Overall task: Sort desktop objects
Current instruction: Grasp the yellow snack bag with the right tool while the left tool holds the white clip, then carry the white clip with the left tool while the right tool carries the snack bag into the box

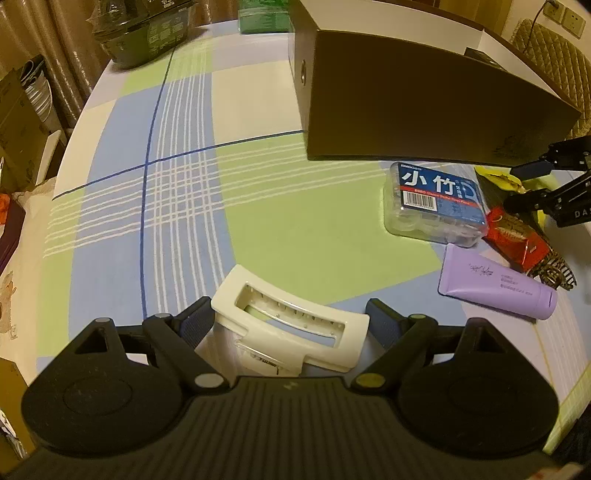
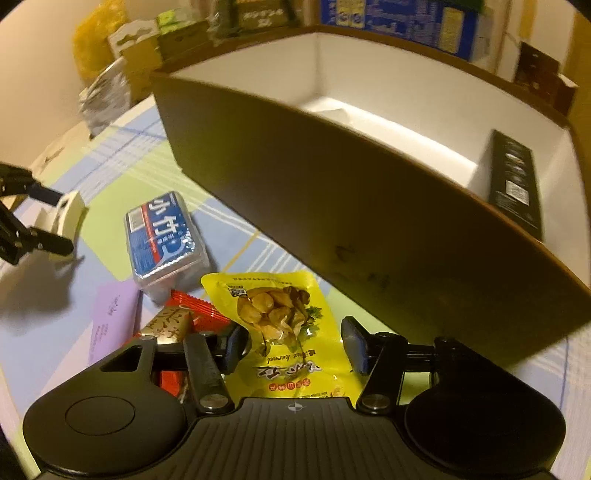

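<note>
My left gripper (image 1: pixel 290 317) is open around a white hair claw clip (image 1: pixel 291 325) that lies on the checked tablecloth; its left finger touches the clip, the right stands just off it. My right gripper (image 2: pixel 295 345) is open around a yellow snack packet (image 2: pixel 284 317) lying on the table beside the brown box (image 2: pixel 369 229). The box has a white inside and holds a black carton (image 2: pixel 515 181). A clear floss-pick box with a blue label (image 1: pixel 436 201) (image 2: pixel 162 240), a purple tube (image 1: pixel 498 284) (image 2: pixel 110 321) and a red packet (image 1: pixel 517 240) (image 2: pixel 199 314) lie between the grippers.
The brown box (image 1: pixel 424 107) stands at the back right of the table. A black wrapped container (image 1: pixel 144 29) and a green box (image 1: pixel 262 16) stand at the far edge. Cardboard boxes and bags crowd beyond the table's left edge (image 1: pixel 62 162).
</note>
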Available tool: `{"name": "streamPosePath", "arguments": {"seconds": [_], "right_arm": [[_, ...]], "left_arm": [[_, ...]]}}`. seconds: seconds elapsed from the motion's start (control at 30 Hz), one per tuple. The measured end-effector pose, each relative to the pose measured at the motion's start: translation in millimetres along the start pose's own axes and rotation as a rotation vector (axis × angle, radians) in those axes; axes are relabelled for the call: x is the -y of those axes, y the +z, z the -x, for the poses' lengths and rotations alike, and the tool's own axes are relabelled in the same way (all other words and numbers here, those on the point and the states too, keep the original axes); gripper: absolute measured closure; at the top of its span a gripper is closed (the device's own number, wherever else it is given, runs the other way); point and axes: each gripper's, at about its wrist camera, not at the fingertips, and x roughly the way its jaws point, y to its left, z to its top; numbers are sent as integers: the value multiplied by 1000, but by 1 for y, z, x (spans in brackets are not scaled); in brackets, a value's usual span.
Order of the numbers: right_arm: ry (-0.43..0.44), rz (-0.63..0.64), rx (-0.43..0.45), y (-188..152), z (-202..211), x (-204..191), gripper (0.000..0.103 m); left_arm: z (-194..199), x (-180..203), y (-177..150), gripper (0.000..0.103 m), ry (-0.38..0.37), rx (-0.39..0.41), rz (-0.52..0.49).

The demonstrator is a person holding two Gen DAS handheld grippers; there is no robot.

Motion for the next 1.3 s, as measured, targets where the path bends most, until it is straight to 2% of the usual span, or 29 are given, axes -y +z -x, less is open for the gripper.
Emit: {"name": "streamPosePath", "arguments": {"seconds": [0.4, 0.7, 1.0, 1.3], "right_arm": [[-44, -93, 69, -16, 48, -12, 53], [-65, -119, 118, -20, 77, -23, 53], [-75, -135, 169, -12, 105, -25, 53], [-68, -172, 207, 9, 125, -19, 53]], "left_arm": [[15, 18, 9, 17, -30, 56, -48], [49, 34, 19, 17, -45, 151, -90], [88, 50, 37, 17, -62, 268, -139], [108, 65, 66, 17, -99, 359, -181]]}}
